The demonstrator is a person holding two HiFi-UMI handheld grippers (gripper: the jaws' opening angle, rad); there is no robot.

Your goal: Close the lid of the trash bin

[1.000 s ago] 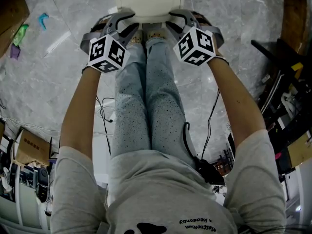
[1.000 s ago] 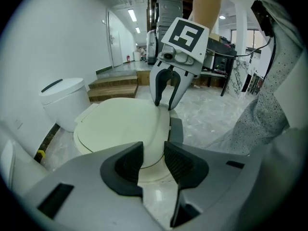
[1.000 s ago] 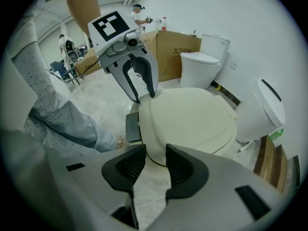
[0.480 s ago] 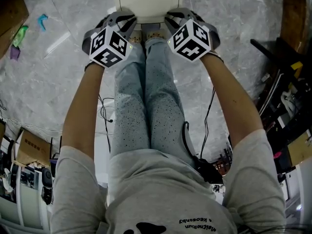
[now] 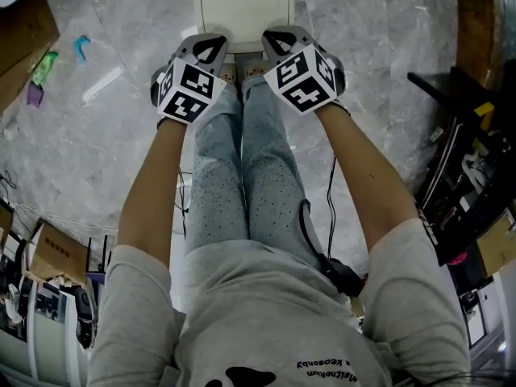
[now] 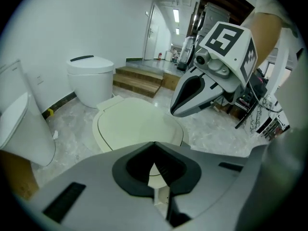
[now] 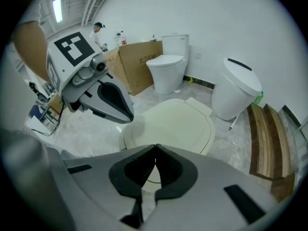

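Note:
The cream trash bin stands on the marble floor in front of the person's feet, its flat lid lying down over the rim. My left gripper hovers over the bin's near left edge and my right gripper over its near right edge, both pointing steeply down. Both pairs of jaws have just been closing and now meet tip to tip with nothing between them, as the left gripper view and the right gripper view show. Neither gripper touches the lid.
White toilets stand round the bin, with wooden steps, a cardboard box and wooden planks nearby. A black stand and cables are to the right, and boxes lie at the lower left.
Both grippers have lifted off the bin's front edge, drawn closer together and rolled. Their jaws went from wide open to shut.

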